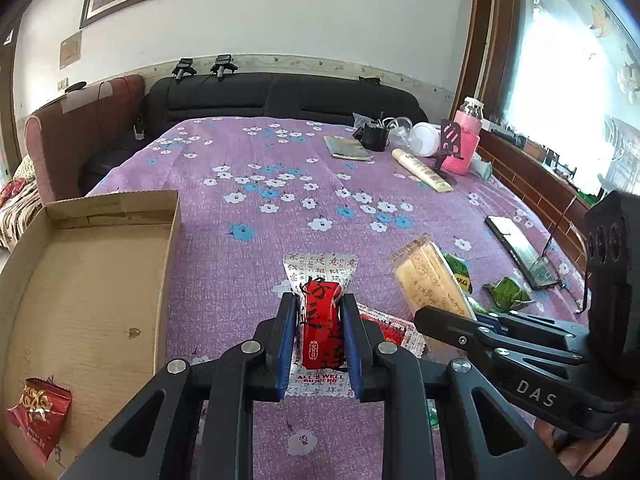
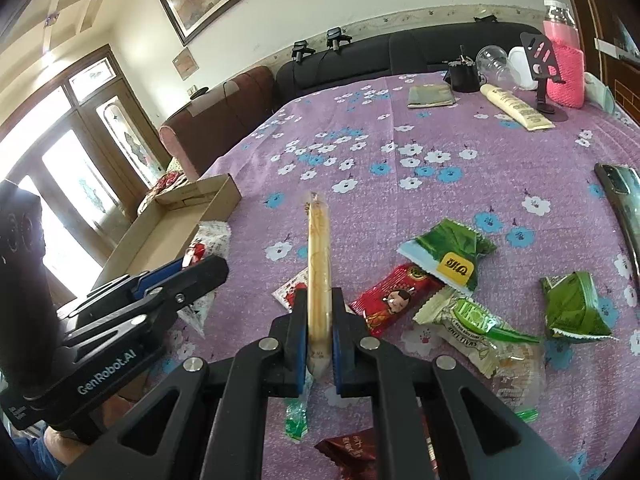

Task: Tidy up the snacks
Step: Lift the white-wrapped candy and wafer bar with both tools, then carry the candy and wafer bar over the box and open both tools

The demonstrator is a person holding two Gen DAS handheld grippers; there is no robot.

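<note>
Purple flowered cloth covers the surface point(image 1: 280, 168), where a shallow brown cardboard tray point(image 1: 92, 300) waits. A pale wafer packet point(image 2: 319, 264) is clamped edge-on by the right gripper point(image 2: 319, 354); it could be cracked. A red-and-white wrapped sweet point(image 1: 320, 328) is pinched by the left gripper point(image 1: 319, 338), whose fingers point(image 1: 289, 336) could slip off glossy film.

The scene is being lit brightly by daylight. Up and to the right of the left gripper's fingers point(image 1: 290, 332), a window point(image 1: 568, 92) is being blown out to white; far to the left of the right gripper's fingers point(image 2: 298, 332), glass doors point(image 2: 68, 184) are being overexposed likewise. Only soft shadows are being cast on the purple floral cloth point(image 1: 280, 168). Straight lines are being bent by fisheye distortion, and the corners are being darkened. The nearest parts of the fingers are being rendered slightly soft.
</note>
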